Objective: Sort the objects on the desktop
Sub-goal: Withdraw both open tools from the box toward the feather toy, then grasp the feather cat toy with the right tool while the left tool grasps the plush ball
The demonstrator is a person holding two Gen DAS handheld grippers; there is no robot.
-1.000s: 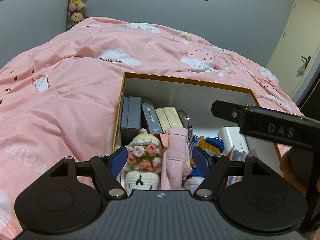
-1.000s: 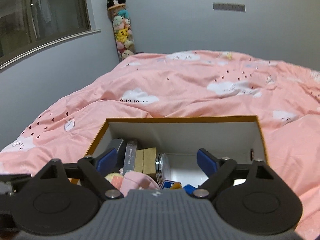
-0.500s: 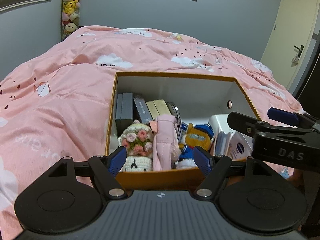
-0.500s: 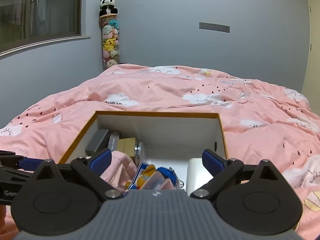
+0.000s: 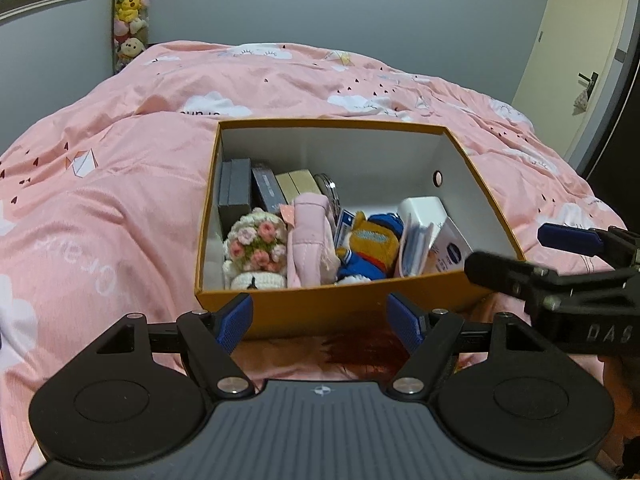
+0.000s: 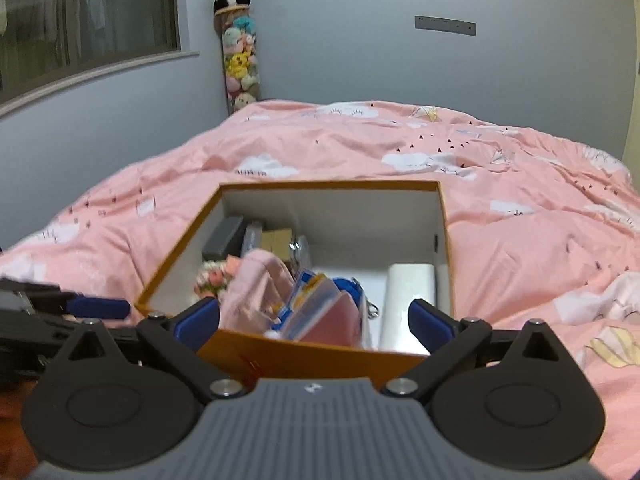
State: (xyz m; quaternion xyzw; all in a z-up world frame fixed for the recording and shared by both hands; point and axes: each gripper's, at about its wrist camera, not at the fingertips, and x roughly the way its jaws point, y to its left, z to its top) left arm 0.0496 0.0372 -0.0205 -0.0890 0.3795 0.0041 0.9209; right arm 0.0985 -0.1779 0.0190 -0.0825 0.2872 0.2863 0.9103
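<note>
Left hand-held gripper (image 5: 320, 322): your jaws stand spread with nothing between them, just short of the box's near wall.
Right hand-held gripper (image 6: 316, 322): your jaws have just been opening and stand wide, empty.
Orange box (image 5: 344, 312): sits on the bed's pink duvet (image 5: 120, 184).
Inside: crocheted doll (image 5: 256, 248), pink pouch (image 5: 310, 240), dark cases (image 5: 236, 196) at the left; white container (image 5: 424, 210) at the right.

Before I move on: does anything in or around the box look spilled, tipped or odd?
Nothing looks spilled or damaged. The orange cardboard box sits upright on the pink cloud-print duvet, packed but contained. The pink fabric pouch and crocheted flower doll stand crammed together, and the left half is fuller.
</note>
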